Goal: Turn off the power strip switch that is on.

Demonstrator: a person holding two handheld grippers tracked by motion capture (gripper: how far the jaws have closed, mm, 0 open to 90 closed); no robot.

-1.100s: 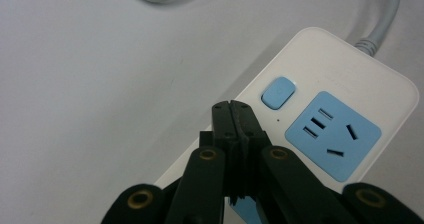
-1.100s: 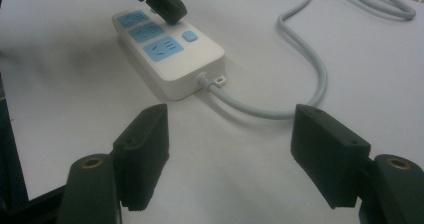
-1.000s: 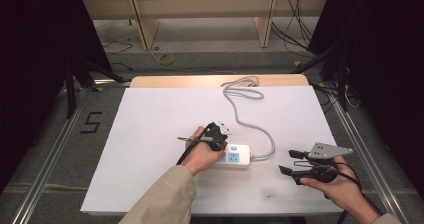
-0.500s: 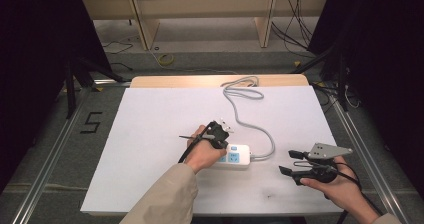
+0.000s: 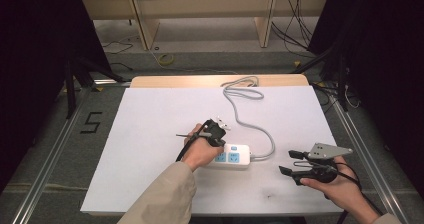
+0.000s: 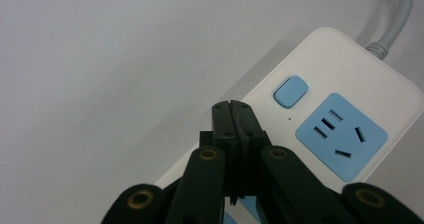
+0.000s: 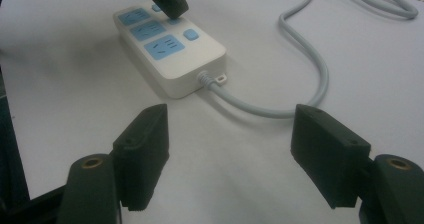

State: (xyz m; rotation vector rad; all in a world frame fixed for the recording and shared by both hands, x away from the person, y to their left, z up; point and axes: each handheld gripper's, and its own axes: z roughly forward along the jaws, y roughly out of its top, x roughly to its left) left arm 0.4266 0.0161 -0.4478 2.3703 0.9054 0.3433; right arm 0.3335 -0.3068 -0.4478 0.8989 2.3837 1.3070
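Nothing has shifted: left tongs stay closed on power strip.

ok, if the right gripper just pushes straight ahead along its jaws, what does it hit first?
Probably the grey cable where it loops out of the white power strip. The right gripper stands open over bare tabletop, the strip itself slightly off to one side. Depth is hard to judge.
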